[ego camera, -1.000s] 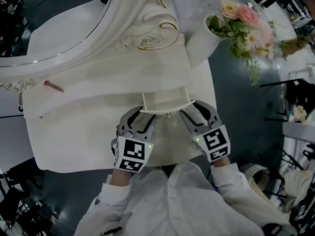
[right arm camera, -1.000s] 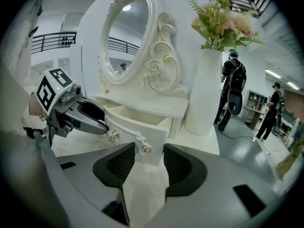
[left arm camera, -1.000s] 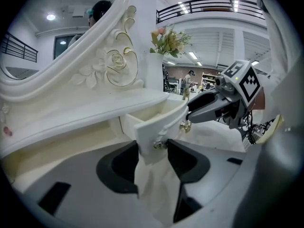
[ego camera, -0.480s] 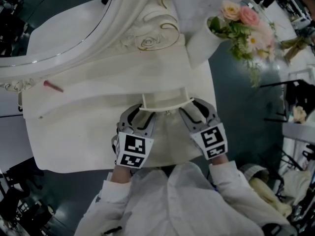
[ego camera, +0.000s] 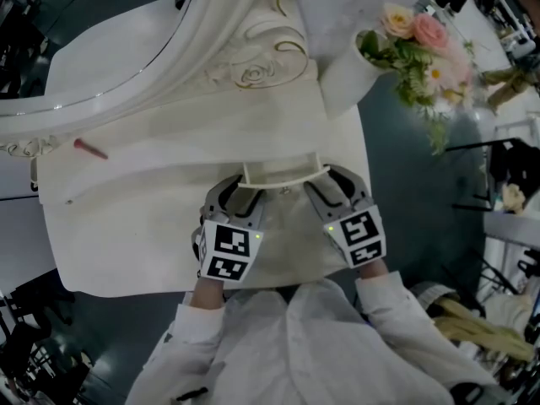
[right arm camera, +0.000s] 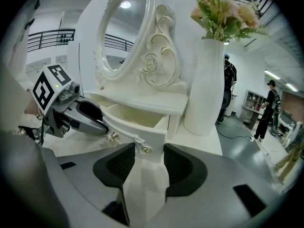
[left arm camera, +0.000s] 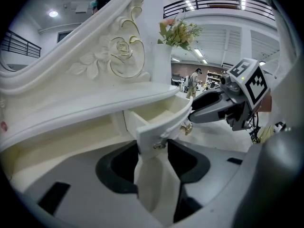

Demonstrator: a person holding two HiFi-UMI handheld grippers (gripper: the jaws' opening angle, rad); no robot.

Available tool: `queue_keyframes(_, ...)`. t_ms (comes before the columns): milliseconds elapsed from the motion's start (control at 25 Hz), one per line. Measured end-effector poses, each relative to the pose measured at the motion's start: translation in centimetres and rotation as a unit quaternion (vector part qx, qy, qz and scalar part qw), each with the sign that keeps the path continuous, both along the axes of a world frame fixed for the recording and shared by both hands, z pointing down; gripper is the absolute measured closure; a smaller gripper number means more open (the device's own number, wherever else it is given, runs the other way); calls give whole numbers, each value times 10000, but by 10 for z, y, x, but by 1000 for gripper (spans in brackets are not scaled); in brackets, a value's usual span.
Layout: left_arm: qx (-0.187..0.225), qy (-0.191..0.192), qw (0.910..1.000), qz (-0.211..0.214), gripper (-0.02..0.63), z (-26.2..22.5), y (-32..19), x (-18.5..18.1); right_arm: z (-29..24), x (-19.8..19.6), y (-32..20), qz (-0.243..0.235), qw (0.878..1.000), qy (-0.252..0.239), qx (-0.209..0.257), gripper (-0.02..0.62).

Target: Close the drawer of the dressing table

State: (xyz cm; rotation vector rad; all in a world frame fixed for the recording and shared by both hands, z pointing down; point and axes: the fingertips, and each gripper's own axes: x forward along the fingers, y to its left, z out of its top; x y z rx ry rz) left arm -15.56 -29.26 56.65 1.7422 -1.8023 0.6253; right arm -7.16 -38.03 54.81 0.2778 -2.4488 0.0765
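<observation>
Jaws on the left gripper (left arm camera: 154, 148) stand apart, not squeezing anything. One end of the drawer (left arm camera: 161, 115) front pokes in between them, with a little gold knob (left arm camera: 159, 145) right at the gap. Jaws on the right gripper (right arm camera: 145, 151) are apart too, and the other end of the drawer front sits between them with its own small knob (right arm camera: 146, 149). I cannot tell if the jaws press on the wood or are only just beside it.

From the head view, both grippers sit side by side at the front edge of the desk (ego camera: 169, 201), one at each end of the drawer. The drawer sticks partway out from under the desk top, so it is not shut yet. I think the job is a push from both sides at once.

A tall white vase (ego camera: 342, 78) with flowers (ego camera: 413, 49) stands on the desk, behind the drawer and to the right.

Things could go wrong here. If one gripper pushes harder than the other, the drawer could turn crooked and get stuck. A knob could catch on a jaw. A hard shove could shake the desk and wobble the vase
</observation>
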Motion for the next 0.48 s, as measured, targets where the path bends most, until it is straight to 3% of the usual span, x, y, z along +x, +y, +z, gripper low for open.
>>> queue_keyframes(240, -10, 44, 9996, -274, 411, -2, -6, -9, 0, -7, -5, 35, 9999, 39, -133, 407)
queue_keyframes(480, 0, 113, 9992, -378, 411, -1, -10, -13, 8, -6, -16, 399, 9989, -61, -249, 407)
